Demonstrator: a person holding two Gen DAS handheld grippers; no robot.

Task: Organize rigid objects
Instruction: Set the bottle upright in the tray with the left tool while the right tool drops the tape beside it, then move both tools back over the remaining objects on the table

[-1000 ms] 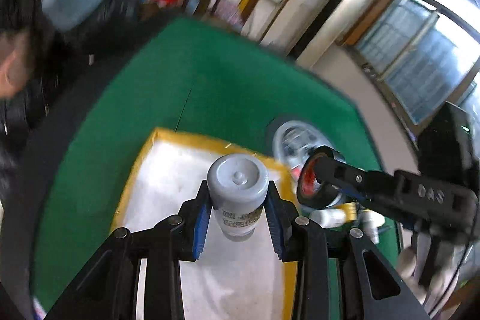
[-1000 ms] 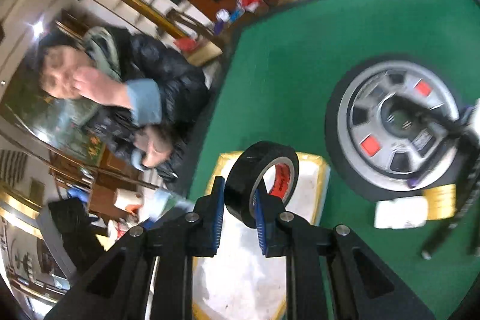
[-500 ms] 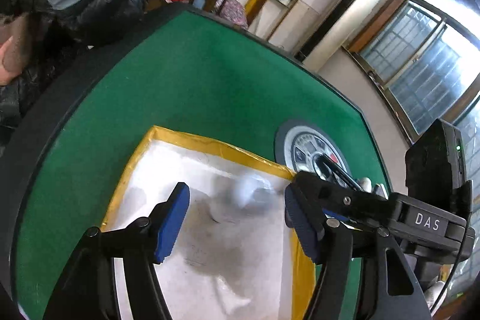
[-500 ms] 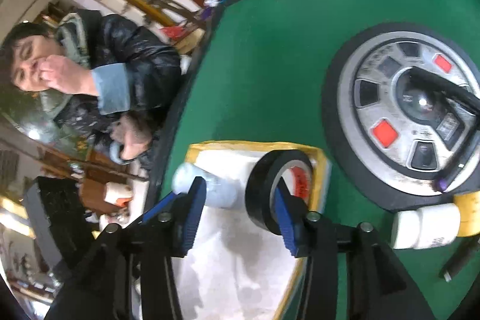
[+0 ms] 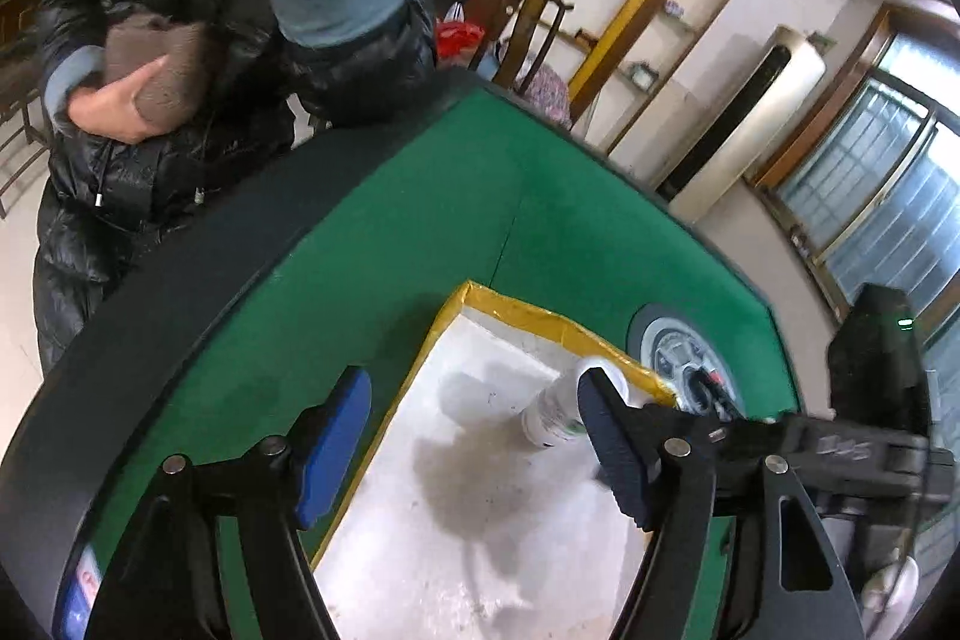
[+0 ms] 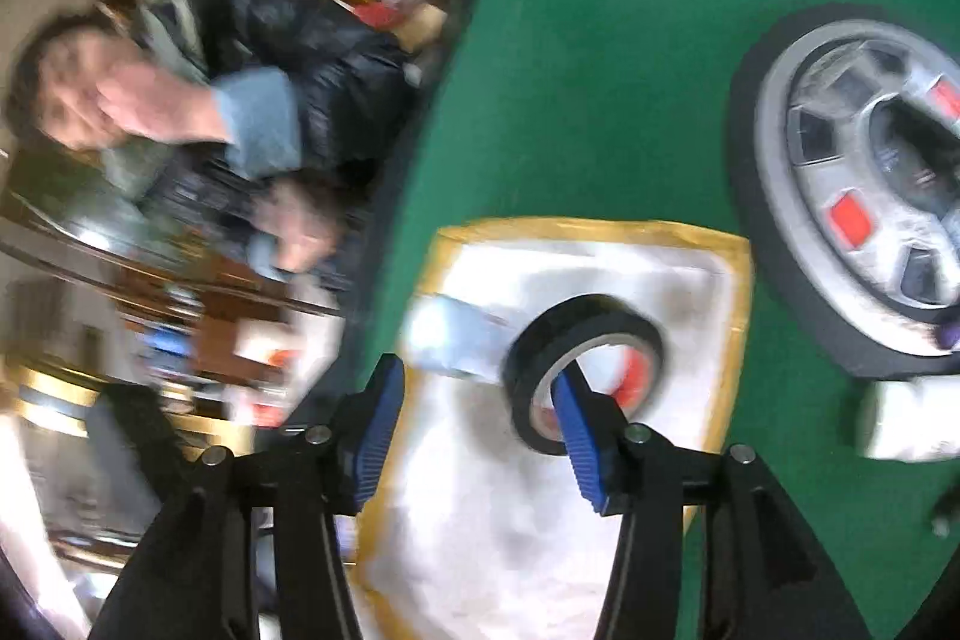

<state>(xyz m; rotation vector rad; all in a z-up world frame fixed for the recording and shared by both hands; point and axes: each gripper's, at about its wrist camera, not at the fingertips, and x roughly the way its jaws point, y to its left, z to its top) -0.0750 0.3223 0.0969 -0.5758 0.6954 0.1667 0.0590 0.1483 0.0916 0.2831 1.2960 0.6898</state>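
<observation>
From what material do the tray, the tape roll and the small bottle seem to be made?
Tray: probably foam or card, matte white floor with stains, rim wrapped in glossy yellow tape.
Tape roll: looks like black vinyl tape, smooth with a slight sheen, on a pale core.
Bottle: likely white plastic, smooth, with a printed label; blurred in the right wrist view.

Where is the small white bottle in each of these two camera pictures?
Left wrist view: the bottle lies right of centre in the tray, partly behind the tool's right finger.
Right wrist view: the bottle lies blurred, centre-left in the tray, just left of the tape roll.
Shared landmark: the tray's yellow rim.
</observation>
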